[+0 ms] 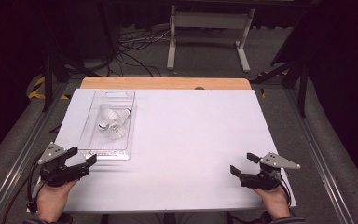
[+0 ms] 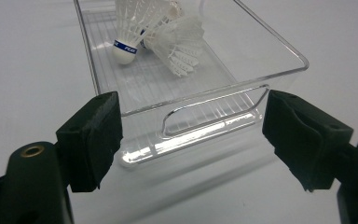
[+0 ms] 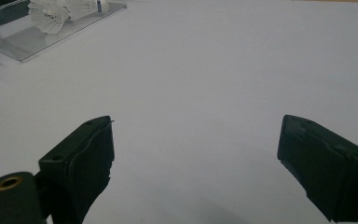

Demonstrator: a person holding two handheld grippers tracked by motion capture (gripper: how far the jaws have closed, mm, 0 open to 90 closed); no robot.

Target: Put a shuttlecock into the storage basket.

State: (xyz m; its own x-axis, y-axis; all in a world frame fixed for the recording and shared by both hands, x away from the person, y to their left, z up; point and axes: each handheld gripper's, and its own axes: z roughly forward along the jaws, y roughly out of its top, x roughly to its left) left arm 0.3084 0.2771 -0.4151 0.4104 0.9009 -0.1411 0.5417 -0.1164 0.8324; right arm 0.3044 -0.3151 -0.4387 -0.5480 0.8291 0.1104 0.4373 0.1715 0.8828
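The left gripper [image 1: 85, 156] hangs wide open just before the near end of the clear tray [image 1: 128, 135], which holds white shuttlecocks [image 1: 113, 122]. The right gripper [image 1: 243, 164], also wide open, hovers empty over the white table [image 1: 191, 140].

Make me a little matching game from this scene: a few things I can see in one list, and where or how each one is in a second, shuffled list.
Things
1. clear plastic tray
2. white feather shuttlecocks
3. left gripper
4. right gripper

Places or states
A. open, over bare white table at the near right
B. lying inside the tray
C. on the table's left half
D. open, just short of the tray's near end

Pairs: 1-C, 2-B, 3-D, 4-A
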